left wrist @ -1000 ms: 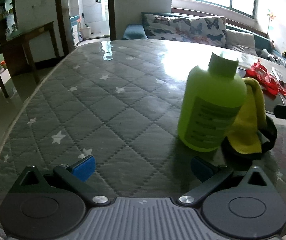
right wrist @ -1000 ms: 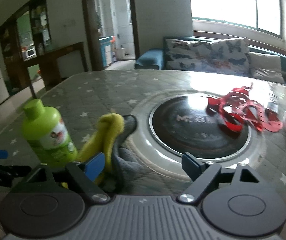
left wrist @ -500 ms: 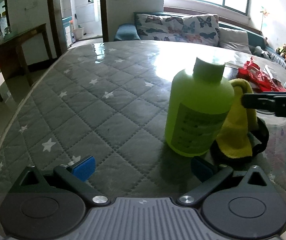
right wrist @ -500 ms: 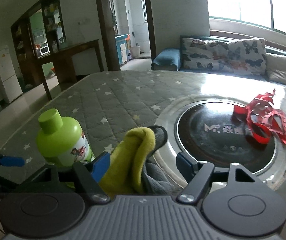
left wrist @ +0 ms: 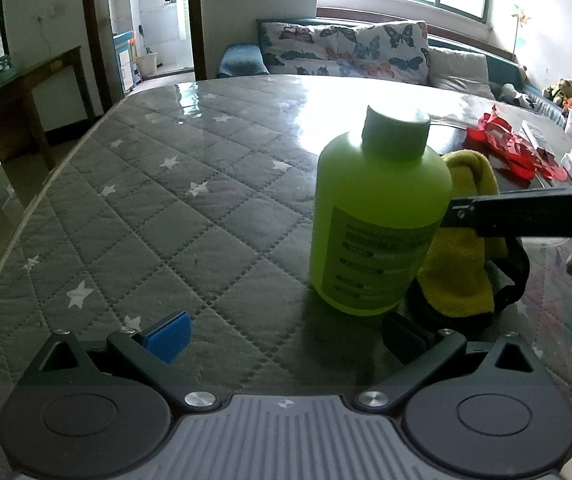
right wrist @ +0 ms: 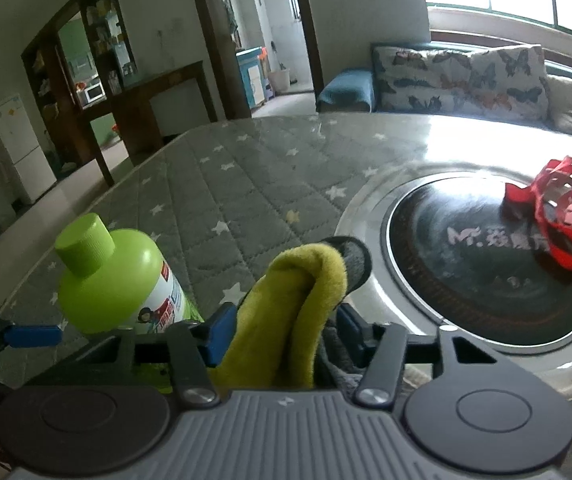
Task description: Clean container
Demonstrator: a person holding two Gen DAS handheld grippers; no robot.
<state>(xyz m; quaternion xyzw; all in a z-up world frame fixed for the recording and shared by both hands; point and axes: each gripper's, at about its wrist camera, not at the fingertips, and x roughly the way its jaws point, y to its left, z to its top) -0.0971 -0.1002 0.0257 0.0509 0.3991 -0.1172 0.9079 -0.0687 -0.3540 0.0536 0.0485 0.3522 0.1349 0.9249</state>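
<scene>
We judge the green bottle [left wrist: 379,224], the container we mean to clean, to be stiff smooth plastic, probably slippery, and of unknown weight since its fill is hidden; it stands upright on the quilted, star-patterned bench [left wrist: 190,208], capped, and the straight wall below the shoulder looks the safest place to take hold, squarely across the label. Just beside it, touching or nearly so, the yellow cloth [right wrist: 297,316] rises in a soft fold out of a dark grey cloth [right wrist: 351,258]; we expect it to be light and limp, so it wants pinching across the thick fold, low down, or it will slump out. The right hand-held gripper [right wrist: 282,334] has the fold between its blue pads; its jaws have just been closing, and the left pad seems to touch the fabric, but we cannot tell whether the right pad bears on it, so we call no firm clamp yet. Compared with a second ago, this gripper has advanced from short of the cloth to straddling it, and in the left view its arm now reaches behind the bottle. The left hand-held gripper [left wrist: 286,338] hangs with fingers apart and empty, short of the bottle, much as before. Beyond lie the round black cooktop [right wrist: 485,268] and red paper scraps [right wrist: 557,216]
</scene>
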